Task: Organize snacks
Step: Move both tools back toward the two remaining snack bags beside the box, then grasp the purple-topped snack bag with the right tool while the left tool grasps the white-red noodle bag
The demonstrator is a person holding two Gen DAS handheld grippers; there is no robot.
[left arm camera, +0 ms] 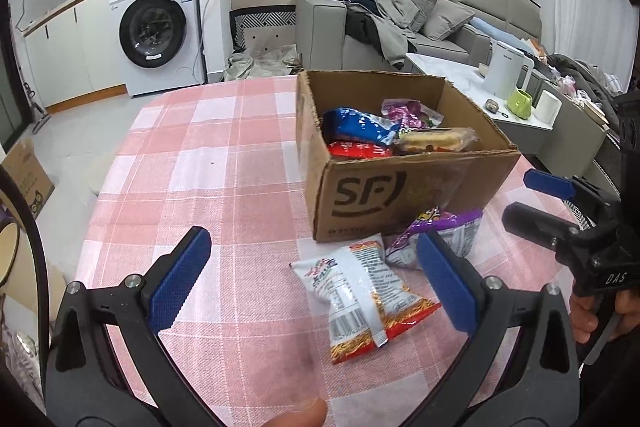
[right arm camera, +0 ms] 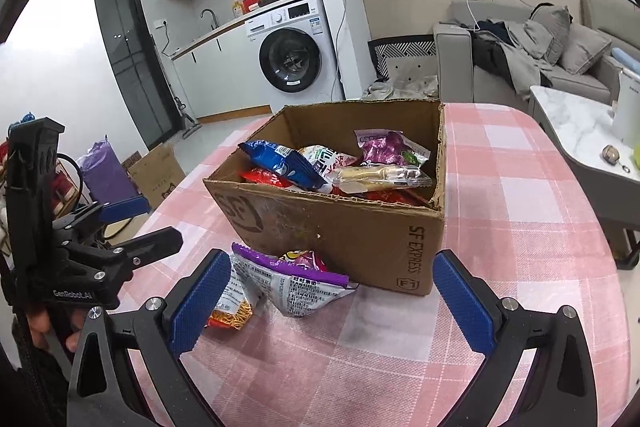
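Fingers with blue pads stand spread wide on both tools, holding nothing. The left gripper [left arm camera: 314, 275] hovers low over the surface [left arm camera: 208, 163], which is covered in a pink checked cloth, and a red and white snack packet [left arm camera: 362, 297] lies flat between its fingertips, nearer the right-hand one. The right gripper [right arm camera: 332, 303] hangs over the same cloth, with a purple snack packet [right arm camera: 288, 281] lying between its fingertips, close to the left pad. The two packets touch each other, and the purple one rests against the near wall of an open cardboard box [right arm camera: 344, 231]. Inside the box lie a blue packet [right arm camera: 280, 161], a wrapped bread roll [right arm camera: 380, 175], a pink and purple packet [right arm camera: 390, 147] and red packets underneath. Beyond the surface stand a washing machine [left arm camera: 158, 27] and a grey sofa [left arm camera: 400, 23].
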